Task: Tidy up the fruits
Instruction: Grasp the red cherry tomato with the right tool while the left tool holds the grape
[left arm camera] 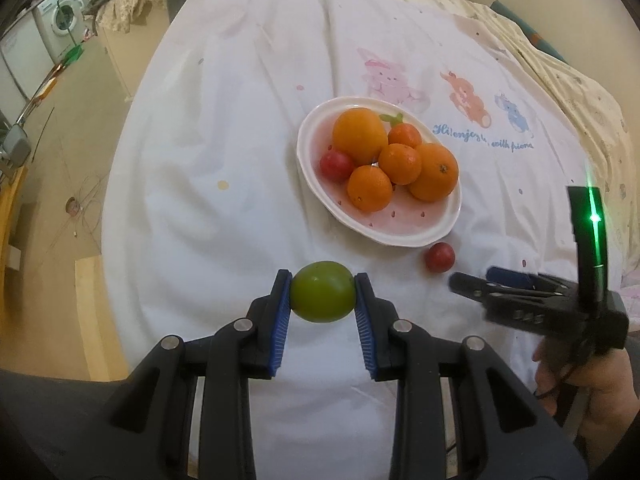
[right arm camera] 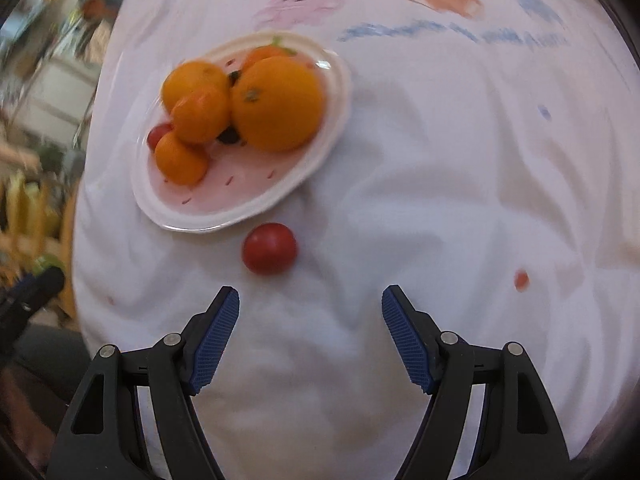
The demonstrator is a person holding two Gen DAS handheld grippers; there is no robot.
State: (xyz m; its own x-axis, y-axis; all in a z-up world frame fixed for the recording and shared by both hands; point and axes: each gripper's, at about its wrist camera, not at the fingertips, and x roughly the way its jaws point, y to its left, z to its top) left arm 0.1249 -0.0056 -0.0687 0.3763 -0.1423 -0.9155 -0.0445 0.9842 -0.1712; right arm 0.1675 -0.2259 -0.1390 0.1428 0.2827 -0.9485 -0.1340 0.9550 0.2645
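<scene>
My left gripper [left arm camera: 322, 288] is shut on a green fruit [left arm camera: 322, 292], held above the white cloth in front of the plate. The oval white-and-pink plate [left arm camera: 404, 224] holds several oranges [left arm camera: 359, 134] and a small red fruit [left arm camera: 335, 165]. A loose red fruit [left arm camera: 439, 257] lies on the cloth just off the plate's near rim; it also shows in the right wrist view [right arm camera: 269, 247]. My right gripper [right arm camera: 310, 304] is open and empty, a short way behind that red fruit, with the plate [right arm camera: 248, 204] beyond. It shows at the right of the left wrist view [left arm camera: 476, 286].
A white cloth with cartoon prints [left arm camera: 464, 92] covers the round table. The table edge drops to the floor on the left [left arm camera: 60, 152]. A washing machine [left arm camera: 60, 16] stands far left. A cream quilt [left arm camera: 568, 80] lies at the back right.
</scene>
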